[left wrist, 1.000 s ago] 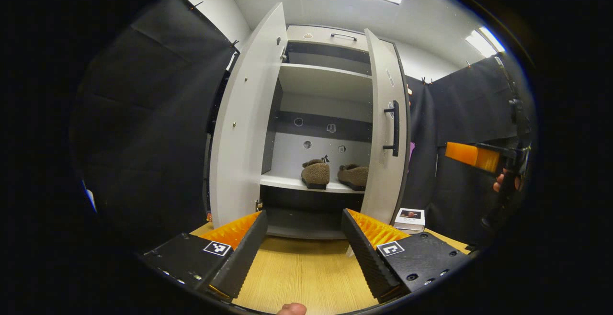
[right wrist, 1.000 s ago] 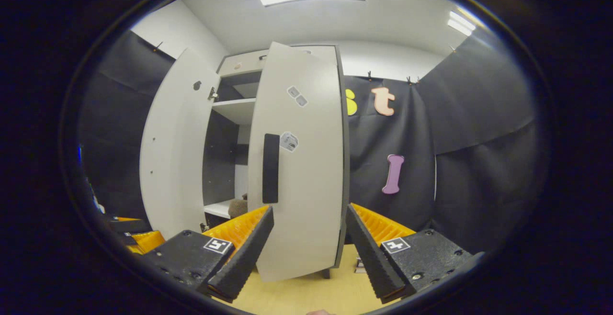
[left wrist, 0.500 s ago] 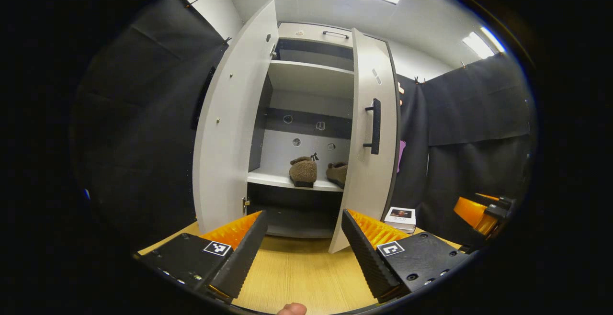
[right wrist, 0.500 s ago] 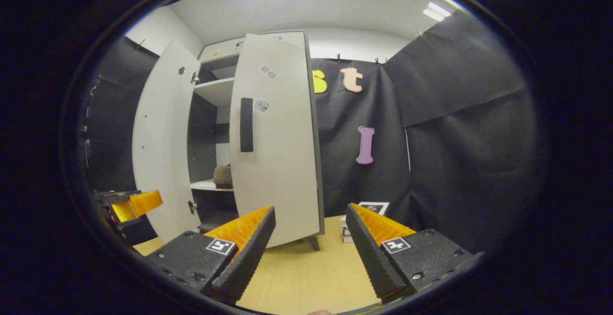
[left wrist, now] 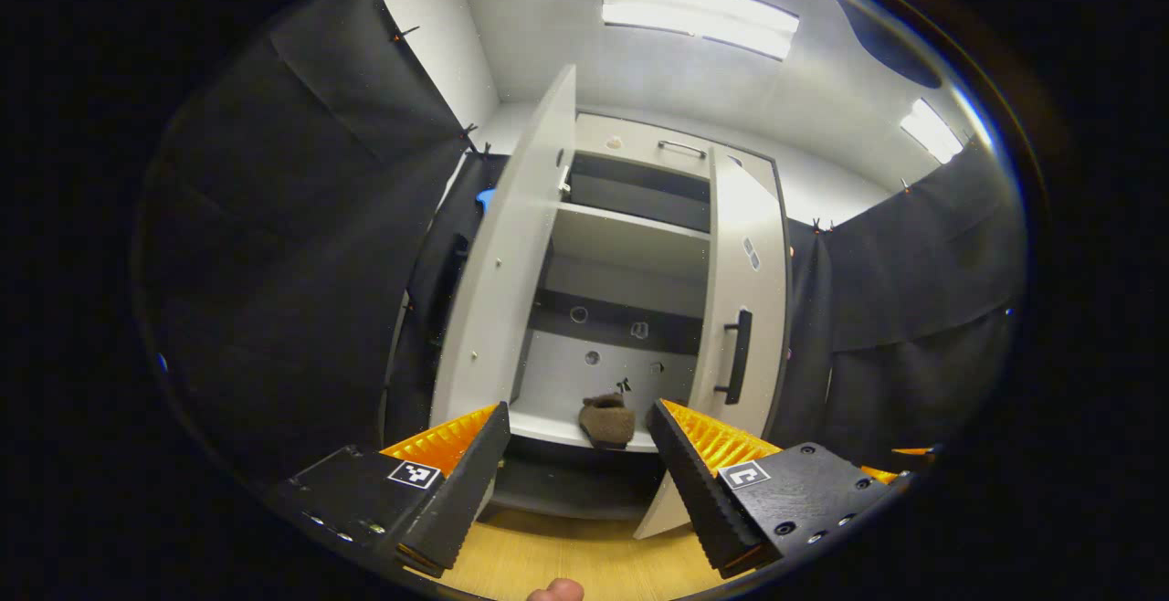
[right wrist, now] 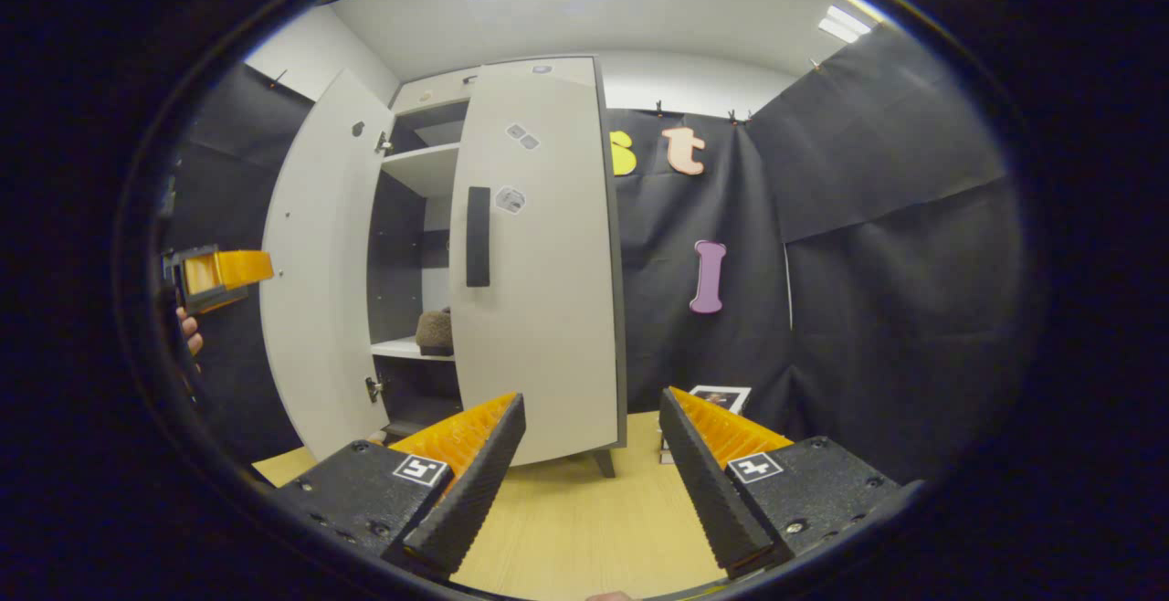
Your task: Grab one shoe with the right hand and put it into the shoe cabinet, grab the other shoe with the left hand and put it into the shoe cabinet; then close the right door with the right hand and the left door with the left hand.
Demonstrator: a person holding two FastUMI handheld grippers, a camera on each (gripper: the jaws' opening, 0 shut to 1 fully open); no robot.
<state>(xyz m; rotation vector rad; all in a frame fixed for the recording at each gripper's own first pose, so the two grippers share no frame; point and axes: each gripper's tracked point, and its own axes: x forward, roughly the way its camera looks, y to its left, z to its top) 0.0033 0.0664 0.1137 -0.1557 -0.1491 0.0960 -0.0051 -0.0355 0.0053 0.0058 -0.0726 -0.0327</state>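
Observation:
The shoe cabinet's left door (left wrist: 502, 290) stands wide open. Its right door (left wrist: 744, 309), with a dark handle (left wrist: 738, 354), is swung almost shut, its lower edge still a little ajar. One brown fuzzy shoe (left wrist: 607, 418) rests on the lower shelf; the right door hides whatever lies beside it. My left gripper (left wrist: 577, 414) is open and empty, facing the cabinet opening. My right gripper (right wrist: 592, 400) is open and empty, a short way back from the right door (right wrist: 539, 263). In the right gripper view the shoe (right wrist: 437, 332) peeks past the door edge, and the left gripper (right wrist: 215, 277) hangs at far left before the left door (right wrist: 320, 263).
A small stack of books (right wrist: 717, 397) lies on the wooden floor (right wrist: 584, 528) to the right of the cabinet. Black cloth walls close in both sides. An upper shelf (left wrist: 630, 236) and a top drawer (left wrist: 658, 144) sit above the shoe.
The right door has swung further shut, hiding the second shoe. My right gripper has drawn back from the door. My left gripper has risen and tilted upward.

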